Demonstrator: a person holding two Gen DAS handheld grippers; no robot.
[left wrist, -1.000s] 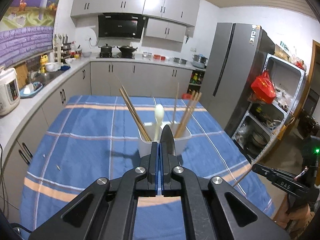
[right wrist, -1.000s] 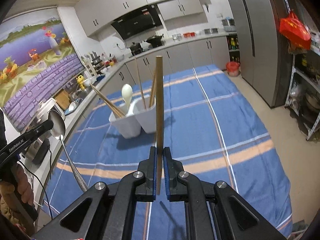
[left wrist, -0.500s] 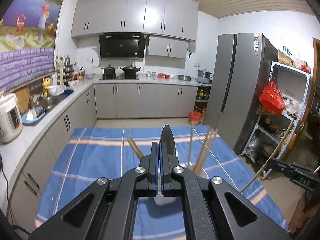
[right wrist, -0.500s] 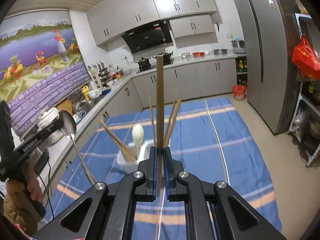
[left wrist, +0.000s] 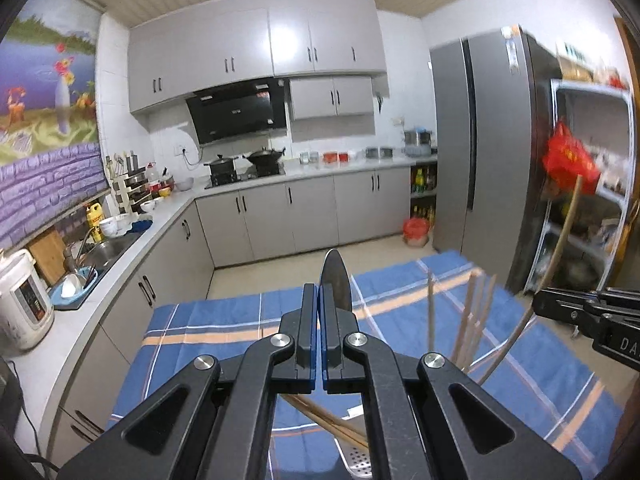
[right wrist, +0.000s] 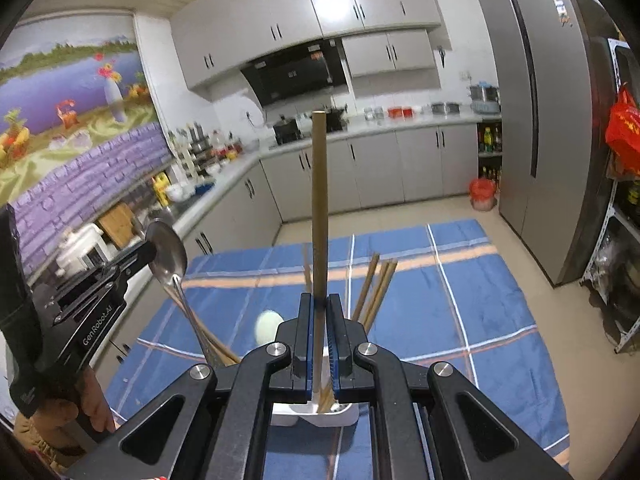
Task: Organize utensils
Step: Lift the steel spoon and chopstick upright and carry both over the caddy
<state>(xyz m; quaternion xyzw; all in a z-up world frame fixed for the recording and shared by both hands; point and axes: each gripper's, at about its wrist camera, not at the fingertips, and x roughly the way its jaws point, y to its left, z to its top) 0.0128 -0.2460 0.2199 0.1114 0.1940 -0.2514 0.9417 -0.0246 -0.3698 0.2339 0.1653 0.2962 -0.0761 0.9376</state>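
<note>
My left gripper is shut on a metal spoon; its bowl sticks up past the fingertips, and it also shows in the right wrist view. My right gripper is shut on a wooden chopstick held upright. The white utensil holder sits right under both grippers on the blue checked tablecloth. It holds several chopsticks and a white spoon. The right gripper with its chopstick shows at the right of the left wrist view.
Grey kitchen cabinets and a counter run behind the table. A rice cooker and a sink stand on the left counter. A grey fridge and an open shelf with a red bag stand at the right.
Both grippers have moved forward over the holder and tilted up, so the holder has dropped below the fingers in both views. Both still hold their utensils.
</note>
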